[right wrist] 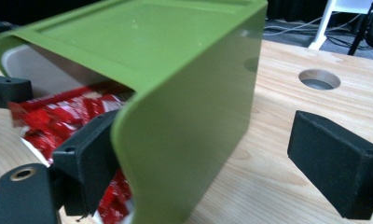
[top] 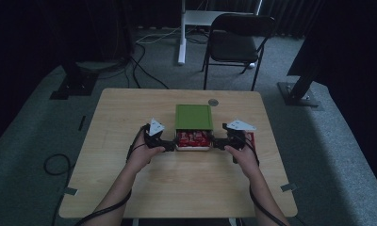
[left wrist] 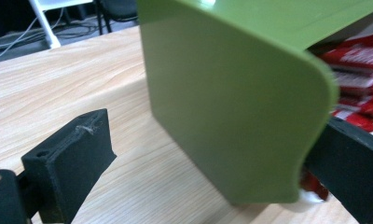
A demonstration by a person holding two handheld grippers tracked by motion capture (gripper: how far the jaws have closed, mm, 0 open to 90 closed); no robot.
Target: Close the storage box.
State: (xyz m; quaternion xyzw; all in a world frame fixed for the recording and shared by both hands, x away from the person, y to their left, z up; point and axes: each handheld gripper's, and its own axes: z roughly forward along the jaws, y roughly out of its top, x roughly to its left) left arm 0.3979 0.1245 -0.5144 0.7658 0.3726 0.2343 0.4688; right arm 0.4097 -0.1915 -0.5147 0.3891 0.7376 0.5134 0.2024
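Apparently the green lid (top: 193, 117) is being slid off the white box (top: 193, 148) of red packets (top: 192, 138) at mid-bench (top: 130, 188). Left tool (top: 169, 147) and right tool (top: 218, 141) both stand apart, straddling the lid's side walls. Next, both should close evenly and lift or push. The box's far half is hidden under the lid; packet print is blurred.
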